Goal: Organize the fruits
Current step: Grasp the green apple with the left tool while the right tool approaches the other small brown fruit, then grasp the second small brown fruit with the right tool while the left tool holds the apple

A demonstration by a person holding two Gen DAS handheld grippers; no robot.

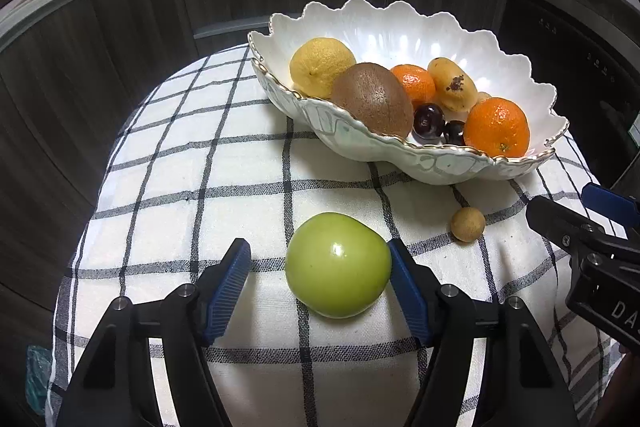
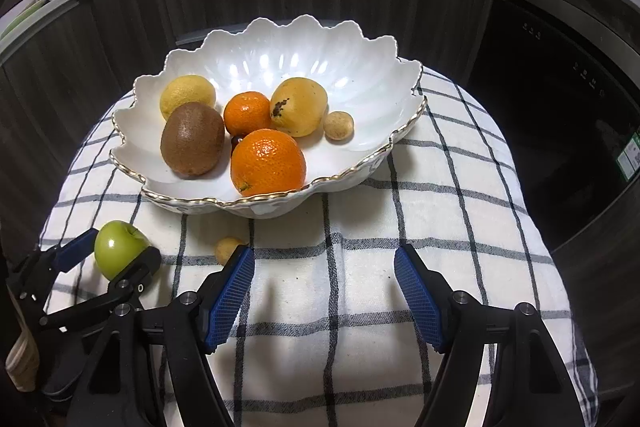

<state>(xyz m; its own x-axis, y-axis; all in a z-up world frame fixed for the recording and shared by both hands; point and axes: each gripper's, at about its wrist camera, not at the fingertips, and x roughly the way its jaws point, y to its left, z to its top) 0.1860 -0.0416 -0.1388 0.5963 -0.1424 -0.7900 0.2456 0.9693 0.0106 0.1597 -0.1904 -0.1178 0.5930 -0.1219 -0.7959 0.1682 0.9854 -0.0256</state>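
Green apple [image 1: 338,270]: on the checked cloth [image 1: 224,163], between the jaws of the left gripper [image 1: 320,269], which stand wide; right pad touching or nearly so, left pad clear, nothing held.
Risk: one-sided contact may roll the smooth fruit toward the cloth's near edge.
Small brown fruit [image 1: 468,224]: loose, just beside.
Bowl [image 1: 400,151]: crowded on the left, open room on the right.
Right gripper [image 2: 324,289]: jaws wide, empty, over bare cloth.

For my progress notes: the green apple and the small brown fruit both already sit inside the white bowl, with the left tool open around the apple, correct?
Not quite: the green apple and small brown fruit lie on the checked cloth before the white bowl. The left wrist view shows this; the left tool is open around the apple.
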